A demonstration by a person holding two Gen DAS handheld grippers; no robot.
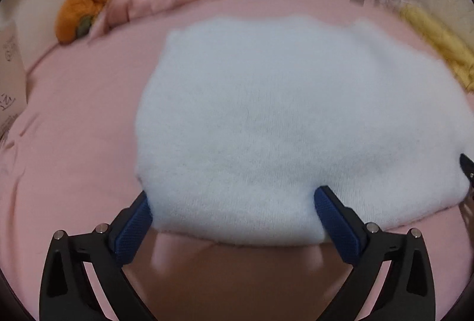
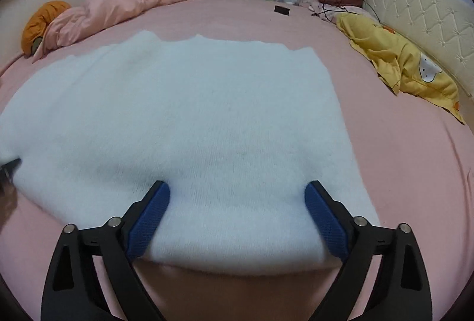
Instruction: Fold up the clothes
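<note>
- White fuzzy sweater [image 2: 189,125] lies spread flat on the pink bed sheet [image 2: 400,161], near edge facing both cameras.
- Left gripper [image 1: 234,202]: fingers [image 1: 334,220] spread wide, one at each side of the sweater's near hem; nothing is clamped between them. The left wrist view is motion-blurred.
- Right gripper [image 2: 237,196]: fingers [image 2: 151,217] likewise wide apart, straddling the near hem toward the sweater's right corner, gripping nothing.
- Whether the finger tips press on the fabric or only overlap it cannot be determined.
- Pink quilt [image 2: 118,7] bunched at the far left of the bed, orange cushion [image 2: 41,22] just beside it.
- Yellow garment [image 2: 406,60] lies along the padded headboard [image 2: 429,25] on the right, well apart from the sweater.
</note>
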